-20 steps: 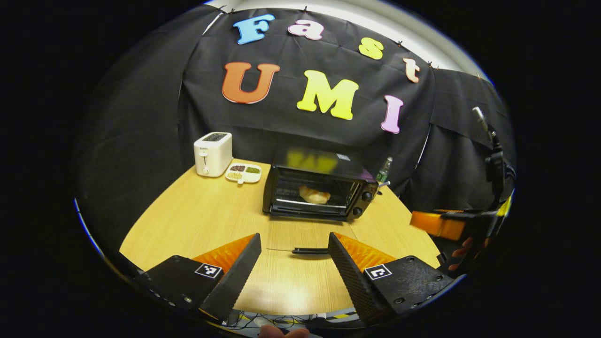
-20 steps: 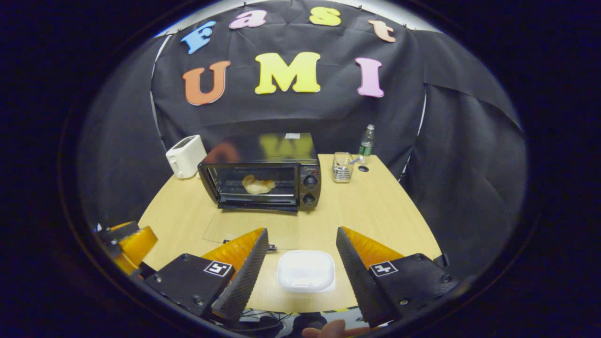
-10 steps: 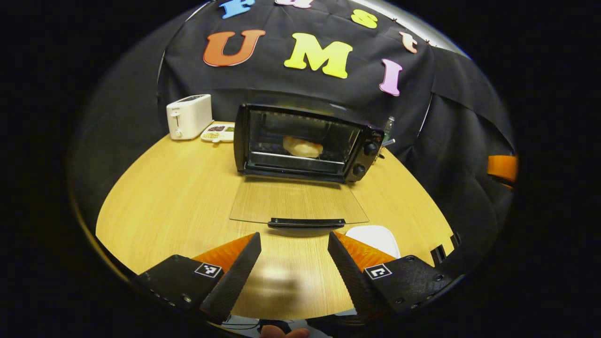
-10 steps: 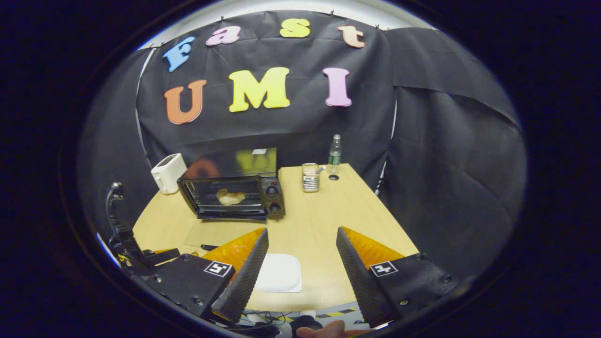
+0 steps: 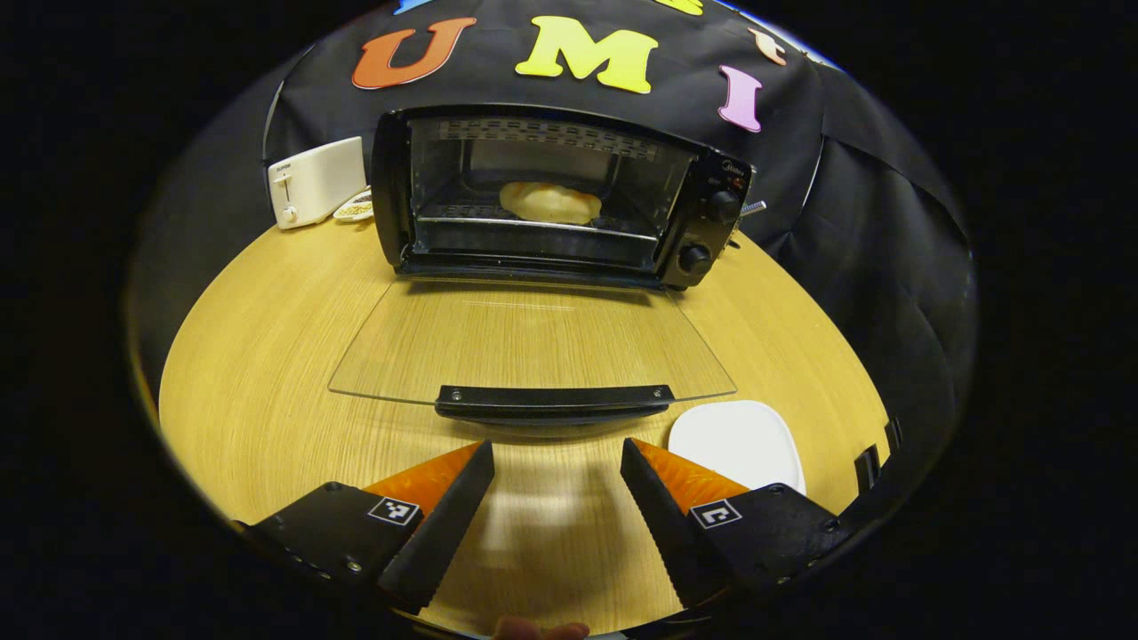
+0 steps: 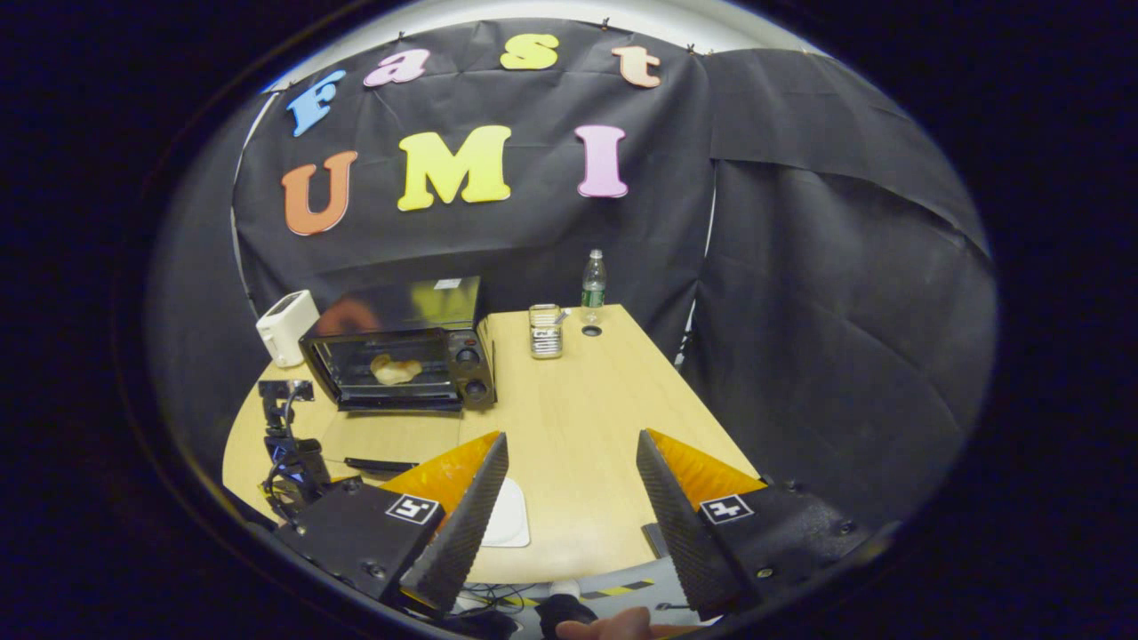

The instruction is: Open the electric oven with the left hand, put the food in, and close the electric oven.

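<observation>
- Left hand-held gripper [image 5: 556, 462], spread and empty, faces the oven door handle [image 5: 553, 397].
- Bread [image 5: 549, 202] sits inside; lift from beneath, swinging the glass door [image 5: 533, 342] gently upward.
- Right hand-held gripper [image 6: 569, 462] spread, holding nothing.

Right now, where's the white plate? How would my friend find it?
Start at the black oven at the back of the wooden table. Its glass door lies open and flat toward you. Just past the right end of the door's black handle sits the white plate: flat, empty, with rounded corners, unlike the tall white toaster left of the oven.
</observation>
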`<state>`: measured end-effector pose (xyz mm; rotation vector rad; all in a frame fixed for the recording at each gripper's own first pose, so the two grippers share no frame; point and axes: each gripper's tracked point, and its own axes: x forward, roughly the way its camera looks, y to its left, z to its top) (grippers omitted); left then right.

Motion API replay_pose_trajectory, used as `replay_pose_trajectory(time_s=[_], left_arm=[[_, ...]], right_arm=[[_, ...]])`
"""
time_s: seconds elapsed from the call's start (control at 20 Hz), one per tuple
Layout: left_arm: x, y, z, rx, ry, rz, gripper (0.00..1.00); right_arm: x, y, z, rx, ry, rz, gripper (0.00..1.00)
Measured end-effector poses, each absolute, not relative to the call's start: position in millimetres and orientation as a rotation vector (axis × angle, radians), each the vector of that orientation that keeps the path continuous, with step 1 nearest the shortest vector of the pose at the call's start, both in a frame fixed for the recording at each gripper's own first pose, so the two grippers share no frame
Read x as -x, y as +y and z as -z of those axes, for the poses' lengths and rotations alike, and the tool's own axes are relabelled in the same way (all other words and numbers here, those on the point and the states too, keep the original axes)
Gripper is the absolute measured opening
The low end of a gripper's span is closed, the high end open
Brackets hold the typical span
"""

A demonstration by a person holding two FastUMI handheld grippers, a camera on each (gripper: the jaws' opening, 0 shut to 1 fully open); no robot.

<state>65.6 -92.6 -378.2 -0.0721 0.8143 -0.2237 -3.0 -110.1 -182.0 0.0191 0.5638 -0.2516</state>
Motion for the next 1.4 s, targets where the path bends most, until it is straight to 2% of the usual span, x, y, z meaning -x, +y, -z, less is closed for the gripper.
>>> replay_pose_trajectory(time_s=[0.6,0.95,1.4], left_arm=[[-78,-91,373,0.09,0.829,0.248,0.94],[-96,-94,321,0.081,0.722,0.257,0.95],[-160,-101,259,0.0,0.565,0.266,0.95]], right_arm=[[-4,-110,177,-0.034,0.553,0.275,0.92],[-3,-102,167,-0.024,0.515,0.249,0.92],[-1,-114,161,-0.098,0.494,0.242,0.92]])
